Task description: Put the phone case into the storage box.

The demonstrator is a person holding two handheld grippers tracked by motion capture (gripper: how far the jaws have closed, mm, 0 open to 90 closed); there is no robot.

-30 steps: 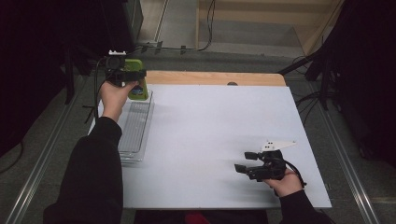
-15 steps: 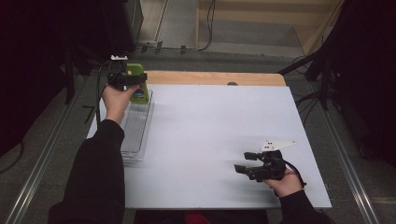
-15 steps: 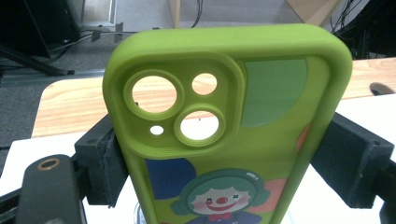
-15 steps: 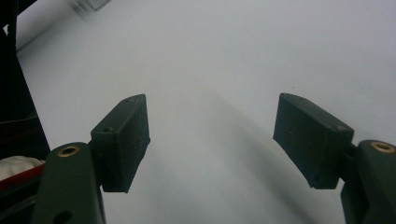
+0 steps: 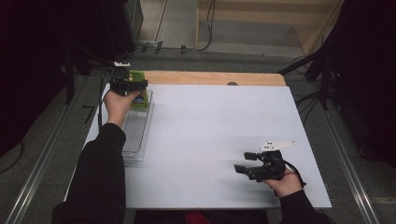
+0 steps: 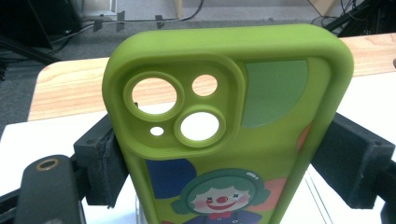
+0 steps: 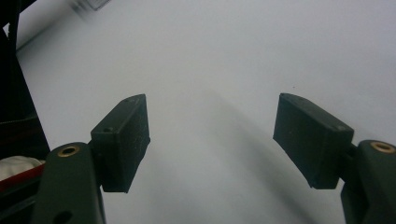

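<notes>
Left gripper (image 5: 133, 86) jaws clamp green phone case (image 6: 229, 126) upright, camera end up; right gripper (image 7: 212, 140) jaws wide, empty.

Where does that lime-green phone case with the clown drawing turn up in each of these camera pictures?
High view: the lime-green phone case sits far left, held by the left gripper over the far end of the clear plastic tray.
Left gripper view: it stands upright at centre, clamped between the black jaws.
Right gripper view: it falls outside this picture.
Shared landmark: the white tabletop.
</notes>
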